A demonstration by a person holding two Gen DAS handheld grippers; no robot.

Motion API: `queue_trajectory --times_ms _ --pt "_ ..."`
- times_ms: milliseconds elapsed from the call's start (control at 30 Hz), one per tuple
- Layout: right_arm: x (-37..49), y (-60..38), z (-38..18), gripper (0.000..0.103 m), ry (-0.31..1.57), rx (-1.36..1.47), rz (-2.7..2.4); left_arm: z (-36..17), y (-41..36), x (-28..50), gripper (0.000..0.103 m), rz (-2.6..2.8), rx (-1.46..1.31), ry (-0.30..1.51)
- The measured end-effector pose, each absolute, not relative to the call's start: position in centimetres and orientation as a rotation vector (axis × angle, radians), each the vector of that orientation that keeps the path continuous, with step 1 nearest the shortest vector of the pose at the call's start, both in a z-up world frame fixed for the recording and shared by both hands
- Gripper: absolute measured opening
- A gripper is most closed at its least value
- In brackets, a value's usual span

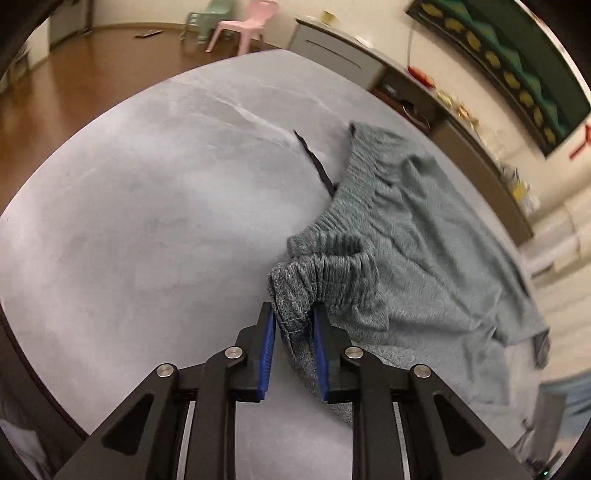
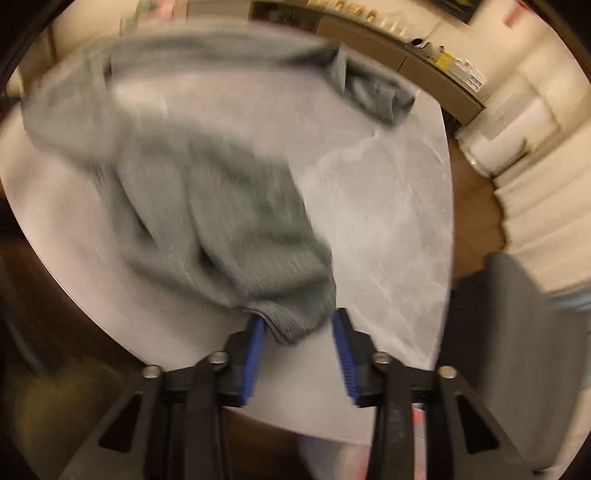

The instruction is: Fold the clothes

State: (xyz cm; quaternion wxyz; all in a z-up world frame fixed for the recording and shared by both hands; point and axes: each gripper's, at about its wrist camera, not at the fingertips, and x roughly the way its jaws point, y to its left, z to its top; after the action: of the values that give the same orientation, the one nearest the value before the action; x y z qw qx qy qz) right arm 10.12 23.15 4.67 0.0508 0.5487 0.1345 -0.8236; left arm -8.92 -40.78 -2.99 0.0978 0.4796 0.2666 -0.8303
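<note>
Grey knit shorts (image 1: pixel 424 229) lie crumpled on the right half of a pale grey table (image 1: pixel 147 203), a black drawstring (image 1: pixel 316 162) trailing out from the waistband. My left gripper (image 1: pixel 294 314) is shut on a bunched end of the elastic waistband. The right wrist view is blurred by motion. It shows the same shorts (image 2: pixel 207 199) stretching away across the table (image 2: pixel 388 221). One corner of the cloth sits between the blue pads of my right gripper (image 2: pixel 299 323), whose jaws stand apart; the cloth touches the left pad (image 2: pixel 256 332) only.
A brown wooden floor surrounds the table, with a pink chair (image 1: pixel 243 26) and a green chair (image 1: pixel 210 18) far back. A long low cabinet (image 1: pixel 443 122) holding small items runs along the right wall. The table's right edge (image 2: pixel 448 221) is near my right gripper.
</note>
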Motion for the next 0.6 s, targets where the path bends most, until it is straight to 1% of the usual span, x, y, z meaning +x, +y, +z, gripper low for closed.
queue_trajectory --times_ms 33,67,100,167,233,300,367,400,467,500,533,567,600 --pt "9.8 23.1 5.8 0.056 0.324 1.615 -2.52 -2.4 -40.5 -8.9 0.029 -2.477 1.394 0.782" --pt "9.5 23.0 6.9 0.059 0.256 1.574 -2.525 -1.8 -40.2 -8.9 0.037 -2.501 1.369 0.771" --pt "9.1 22.9 7.9 0.064 0.189 1.533 -2.527 -1.2 -39.5 -9.1 0.041 -2.532 1.356 0.746" --pt "7.3 21.3 7.6 0.066 0.098 1.475 -2.507 -0.4 -37.8 -9.6 0.047 -2.602 1.354 0.698" --pt "5.2 19.9 7.6 0.066 0.076 1.466 -2.471 -0.1 -35.3 -10.3 0.048 -2.686 1.405 0.63" --pt "4.0 18.5 7.4 0.066 0.082 1.443 -2.452 -0.6 -33.1 -11.0 0.049 -2.726 1.489 0.543" --pt "2.6 17.3 6.3 0.067 0.166 1.458 -2.434 -1.5 -31.1 -11.8 0.049 -2.738 1.582 0.446" --pt "1.5 17.2 5.0 0.068 0.221 1.523 -2.423 -2.3 -30.4 -12.1 0.049 -2.711 1.637 0.395" --pt "-0.7 16.8 2.2 0.067 0.334 1.653 -2.394 -4.0 -30.0 -12.7 0.049 -2.632 1.723 0.354" --pt "-1.8 16.6 0.8 0.049 0.391 1.718 -2.376 -4.8 -30.0 -12.9 0.049 -2.592 1.753 0.344" --pt "-2.6 17.0 0.1 0.006 0.424 1.77 -2.356 -5.3 -30.1 -13.0 0.049 -2.577 1.76 0.333" --pt "-3.4 17.6 1.5 0.005 0.441 1.74 -2.422 -5.3 -30.0 -13.0 0.049 -2.584 1.733 0.298" --pt "-4.3 18.2 3.1 0.005 0.457 1.704 -2.49 -5.4 -30.1 -13.1 0.046 -2.584 1.707 0.265"
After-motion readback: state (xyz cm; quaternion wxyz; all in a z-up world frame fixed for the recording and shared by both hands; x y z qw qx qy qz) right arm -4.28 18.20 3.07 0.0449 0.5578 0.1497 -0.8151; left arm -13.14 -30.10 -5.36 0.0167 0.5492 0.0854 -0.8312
